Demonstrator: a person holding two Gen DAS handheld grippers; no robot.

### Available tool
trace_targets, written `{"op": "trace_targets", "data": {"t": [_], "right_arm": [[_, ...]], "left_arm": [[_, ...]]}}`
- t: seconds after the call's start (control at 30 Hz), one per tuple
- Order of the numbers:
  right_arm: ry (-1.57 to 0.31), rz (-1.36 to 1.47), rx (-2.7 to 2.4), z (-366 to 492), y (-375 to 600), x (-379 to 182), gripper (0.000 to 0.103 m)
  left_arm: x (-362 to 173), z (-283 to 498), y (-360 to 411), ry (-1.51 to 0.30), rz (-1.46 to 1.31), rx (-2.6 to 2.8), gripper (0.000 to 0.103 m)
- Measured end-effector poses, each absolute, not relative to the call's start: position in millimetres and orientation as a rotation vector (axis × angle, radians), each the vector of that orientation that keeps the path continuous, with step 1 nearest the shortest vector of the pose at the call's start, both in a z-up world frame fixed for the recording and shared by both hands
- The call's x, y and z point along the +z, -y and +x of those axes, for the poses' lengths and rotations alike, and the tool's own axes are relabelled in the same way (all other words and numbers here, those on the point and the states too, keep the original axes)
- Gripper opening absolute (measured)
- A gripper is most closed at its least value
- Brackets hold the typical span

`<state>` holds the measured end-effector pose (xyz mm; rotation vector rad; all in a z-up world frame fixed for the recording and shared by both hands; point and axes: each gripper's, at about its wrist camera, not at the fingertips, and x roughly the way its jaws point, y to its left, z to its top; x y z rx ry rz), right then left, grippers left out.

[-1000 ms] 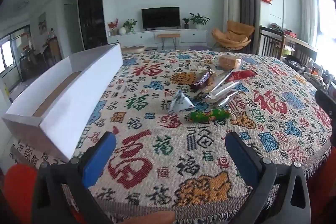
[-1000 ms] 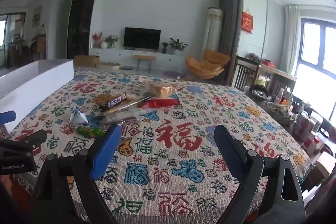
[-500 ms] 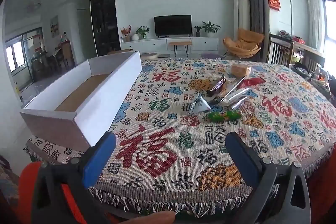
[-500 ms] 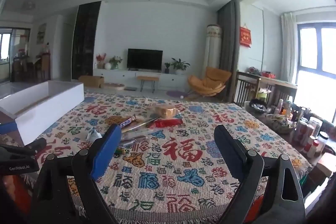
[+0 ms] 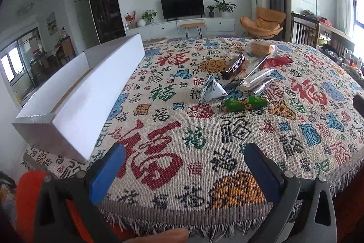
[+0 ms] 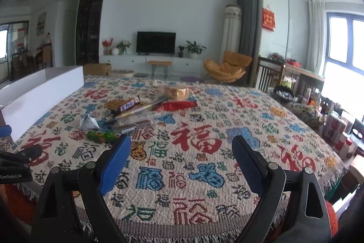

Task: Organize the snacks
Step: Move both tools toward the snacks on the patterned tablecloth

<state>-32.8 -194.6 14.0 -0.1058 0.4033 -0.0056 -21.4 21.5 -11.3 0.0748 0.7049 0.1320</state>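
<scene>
With the empty white box (image 5: 91, 92) sitting at the table's left edge, I am hovering the left gripper (image 5: 182, 165) and right gripper (image 6: 179, 152), jaws spread, short of the mid-table snack pile (image 5: 241, 81), aiming for the nearest green sausage (image 5: 244, 103) first.

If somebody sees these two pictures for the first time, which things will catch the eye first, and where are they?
First is the tablecloth, woven all over with red, blue and green characters, which covers the whole table. On it, toward the middle, lies a loose cluster of snacks: a green sausage-shaped pack nearest, a white triangular packet just behind it. A long white open box stands along the left edge, and both hand-held grippers are open and empty.
</scene>
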Motion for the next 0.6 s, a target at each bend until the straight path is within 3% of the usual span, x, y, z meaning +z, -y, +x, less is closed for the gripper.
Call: {"op": "trace_targets", "data": {"t": [0.27,0.6], "right_arm": [[-0.533,-0.077,-0.054,-3,215,-16,0.092],[-0.778,-0.016,-0.109,129,242,-31,0.092]], "left_arm": [[-27,33,-4,-0.794,0.093,0.147,0.103],[-55,104,-32,-0.879,0.078,0.202,0.103]]}}
